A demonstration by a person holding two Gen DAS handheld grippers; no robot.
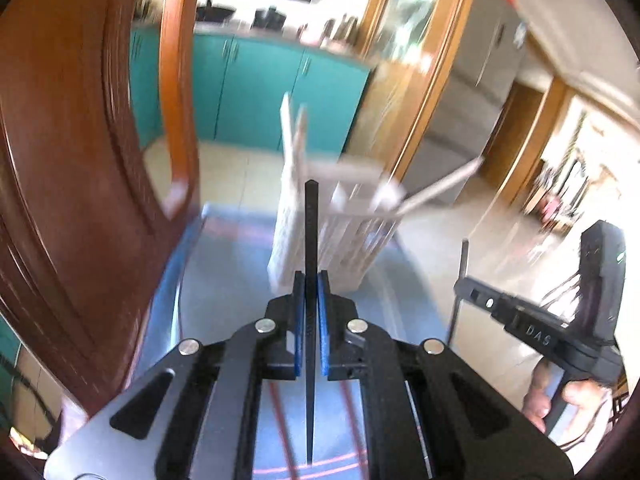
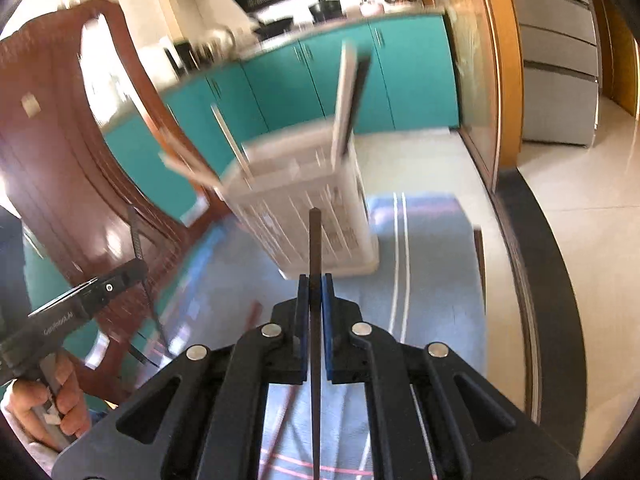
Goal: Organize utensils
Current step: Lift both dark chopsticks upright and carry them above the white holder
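Heavily blurred throughout; contents of the white slatted utensil holder (image 2: 304, 208) hard to make out, only pale flat sticks and one dark piece leaning out over the rim. Lower ends of both held chopsticks cut off behind the gripper bodies. Left gripper (image 1: 311, 280) clamped tight on a black chopstick (image 1: 311, 232), tip raised toward the holder; right gripper (image 2: 316, 284) likewise pinched on a dark brown chopstick (image 2: 315, 240). Each gripper seen from the side in the other's view, gripped by a hand (image 2: 44, 396). Holder upright on a blue tablecloth (image 2: 424, 264) with pink and white stripes. Beside it a reddish-brown chair (image 1: 72, 184); beyond, teal kitchen cabinets (image 2: 416, 76), pale floor tiles, wood door frames.
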